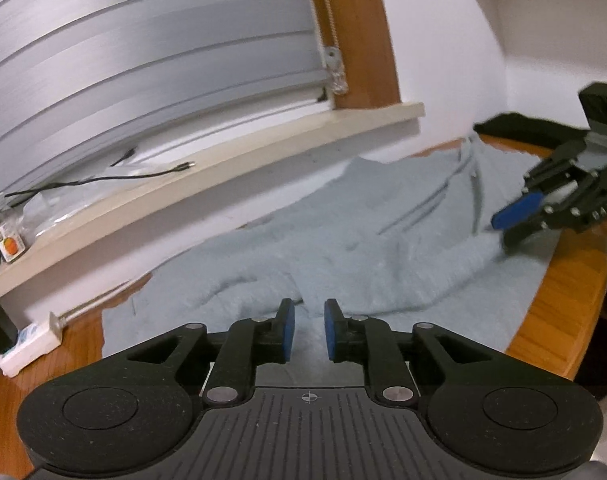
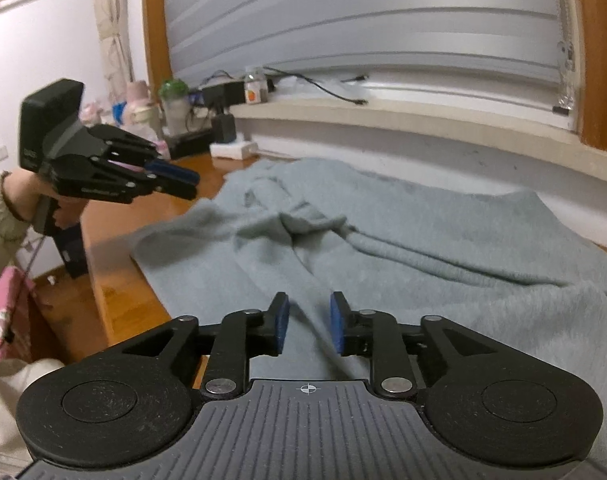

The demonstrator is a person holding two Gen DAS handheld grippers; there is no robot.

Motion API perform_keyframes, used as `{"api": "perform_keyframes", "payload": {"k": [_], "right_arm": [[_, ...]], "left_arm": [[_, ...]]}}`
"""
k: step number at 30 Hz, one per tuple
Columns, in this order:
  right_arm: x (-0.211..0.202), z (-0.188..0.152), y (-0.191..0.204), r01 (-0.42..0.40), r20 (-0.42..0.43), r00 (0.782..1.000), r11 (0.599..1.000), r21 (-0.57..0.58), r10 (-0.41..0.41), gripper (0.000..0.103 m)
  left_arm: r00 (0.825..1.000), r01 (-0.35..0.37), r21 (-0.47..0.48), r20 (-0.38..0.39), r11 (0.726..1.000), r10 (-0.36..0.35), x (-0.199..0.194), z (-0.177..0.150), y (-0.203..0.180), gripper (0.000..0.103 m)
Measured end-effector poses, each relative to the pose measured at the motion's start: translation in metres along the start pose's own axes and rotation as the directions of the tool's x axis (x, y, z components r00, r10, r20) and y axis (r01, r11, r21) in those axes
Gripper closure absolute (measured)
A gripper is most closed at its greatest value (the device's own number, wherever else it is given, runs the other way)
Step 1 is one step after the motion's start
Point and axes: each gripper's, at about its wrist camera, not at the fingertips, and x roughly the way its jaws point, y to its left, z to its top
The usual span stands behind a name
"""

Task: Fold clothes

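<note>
both grippers free above the rumpled garment

left gripper [image 1: 309,330] and right gripper [image 2: 309,326] stand slightly spread, pinching nothing (fleecy blue garment [image 2: 423,240] bunched mid-table); a grab there could catch two layers.

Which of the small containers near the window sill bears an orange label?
The small clear jar on the pale sill; the green-topped jar and the pink bottle left of it show none.

A wooden table [image 2: 115,300] is covered over most of its top by a rumpled light blue fleece garment [image 2: 403,240]. A white power strip [image 1: 29,346] is laid on the bare wood beside the garment's edge.
</note>
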Motion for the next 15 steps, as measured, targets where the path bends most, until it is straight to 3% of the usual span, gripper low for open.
{"api": "perform_keyframes", "payload": {"k": [4, 15], "right_arm": [[0.009, 0.015, 0.004, -0.011, 0.018, 1.000, 1.000, 0.023, 0.010, 0.062], [0.081, 0.047, -0.009, -0.060, -0.041, 0.997, 0.980, 0.187, 0.069, 0.061]], "left_arm": [[1.000, 0.009, -0.016, 0.009, 1.000, -0.009, 0.003, 0.005, 0.001, 0.078], [1.000, 0.013, -0.061, -0.004, 0.998, -0.014, 0.013, -0.003, 0.003, 0.078]]}}
